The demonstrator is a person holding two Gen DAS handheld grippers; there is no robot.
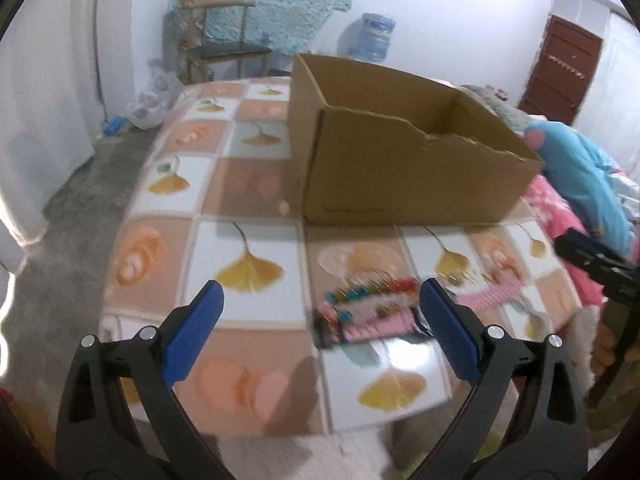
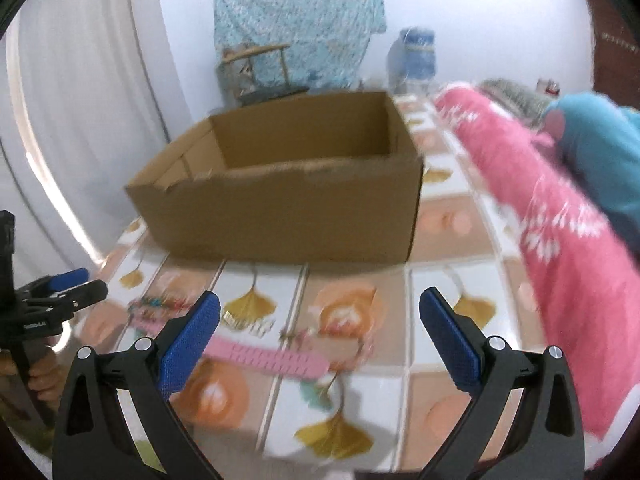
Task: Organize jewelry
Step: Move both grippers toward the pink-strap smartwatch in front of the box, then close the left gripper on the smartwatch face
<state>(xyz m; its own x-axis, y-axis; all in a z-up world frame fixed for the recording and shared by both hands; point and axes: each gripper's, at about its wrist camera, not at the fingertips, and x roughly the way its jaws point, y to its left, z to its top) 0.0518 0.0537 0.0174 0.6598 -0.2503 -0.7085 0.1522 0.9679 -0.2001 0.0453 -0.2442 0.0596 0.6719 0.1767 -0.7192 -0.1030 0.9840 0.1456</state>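
A card of small colourful earrings [image 1: 366,300] lies on the patterned tablecloth [image 1: 248,200], partly behind my left gripper's right finger. A pink strap-like piece [image 1: 490,294] lies to its right; it also shows in the right wrist view [image 2: 280,358], with small blurred jewelry pieces [image 2: 256,326] beyond it and the earring card [image 2: 160,306] at the left. An open cardboard box [image 1: 400,160] stands behind them, seen too in the right wrist view [image 2: 288,200]. My left gripper [image 1: 322,316] is open and empty above the table. My right gripper [image 2: 320,330] is open and empty above the strap.
A pink blanket [image 2: 560,264] and a blue plush item [image 2: 600,148] lie along the table's right side. A chair [image 1: 224,52] and a water jug [image 1: 372,38] stand by the far wall. The table's near edge is just below the grippers.
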